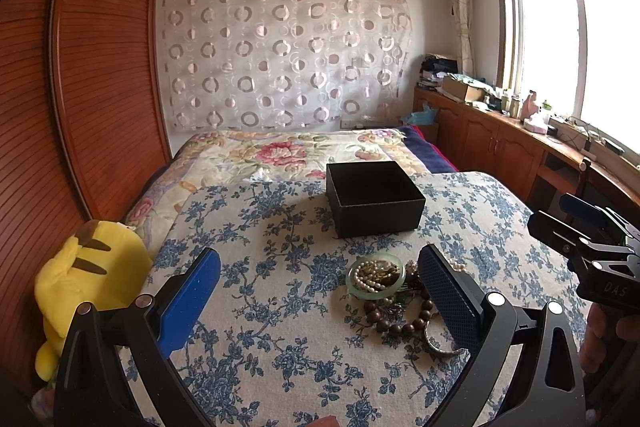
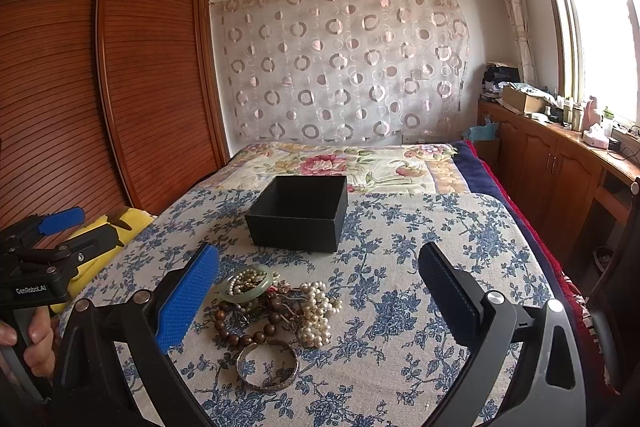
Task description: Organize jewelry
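Jewelry lay in one tangled heap on the blue-flowered cloth (image 2: pixel 400 247) spread over the bed, none of it yet inside the open black box (image 2: pixel 298 217) that stood just beyond the heap, so the sorting seemed to be at its very start. Both claws hung above the cloth with their jaws wide apart and nothing between them: the left claw (image 1: pixel 320 291) sat left of the pile, its right-hand pad close beside the beads, and the right claw (image 2: pixel 320 291) straddled the heap from the near side. On top rested a pale green jade bangle (image 2: pixel 249 285) with small pearls showing through its ring; a brown wooden bead bracelet (image 2: pixel 248 327) curled below it, a bunched pearl strand (image 2: pixel 318 315) lay to the right, and a silver patterned bangle (image 2: pixel 267 367) sat nearest the camera, touching the beads but mostly free. The next move probably called for singling out one piece, and the silver bangle or the jade one looked easiest, since each was rigid and on the outside of the tangle. A claw would need to descend over a rim and close gently, then lift slowly, because the strands were interlaced and could drag along toward the box. A yellow plush toy (image 1: pixel 86 279) lay at the left edge of the bed, well apart from the work
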